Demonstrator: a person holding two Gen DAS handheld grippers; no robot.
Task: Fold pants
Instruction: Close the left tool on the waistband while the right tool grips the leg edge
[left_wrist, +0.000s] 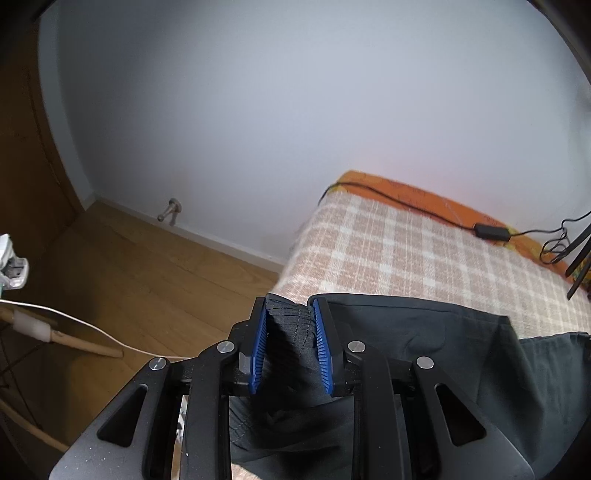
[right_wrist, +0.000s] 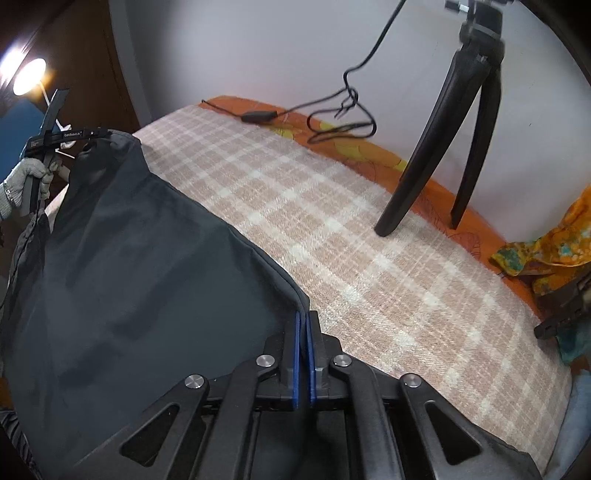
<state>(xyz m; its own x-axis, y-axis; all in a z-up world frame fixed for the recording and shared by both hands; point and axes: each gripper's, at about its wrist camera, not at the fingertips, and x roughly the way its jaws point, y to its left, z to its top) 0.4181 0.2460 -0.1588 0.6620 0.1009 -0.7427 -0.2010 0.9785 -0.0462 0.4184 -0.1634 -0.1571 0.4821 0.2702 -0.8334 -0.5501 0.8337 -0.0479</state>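
Dark grey pants (right_wrist: 122, 266) hang stretched between my two grippers above a checked blanket (right_wrist: 369, 266). My left gripper (left_wrist: 290, 306) is shut on the bunched elastic waistband (left_wrist: 291, 332), near the blanket's left end. It also shows in the right wrist view (right_wrist: 55, 140), held by a gloved hand. My right gripper (right_wrist: 303, 317) is shut on a thin folded edge of the pants, with the cloth spreading to its left. In the left wrist view the pants (left_wrist: 424, 350) run off to the right.
A black tripod (right_wrist: 443, 147) stands on the blanket at the back right. A black cable with an inline box (right_wrist: 258, 117) lies along the orange sheet (right_wrist: 369, 151) by the wall. Patterned orange cloth (right_wrist: 543, 254) lies at the far right. Wooden floor (left_wrist: 147, 280) lies to the left.
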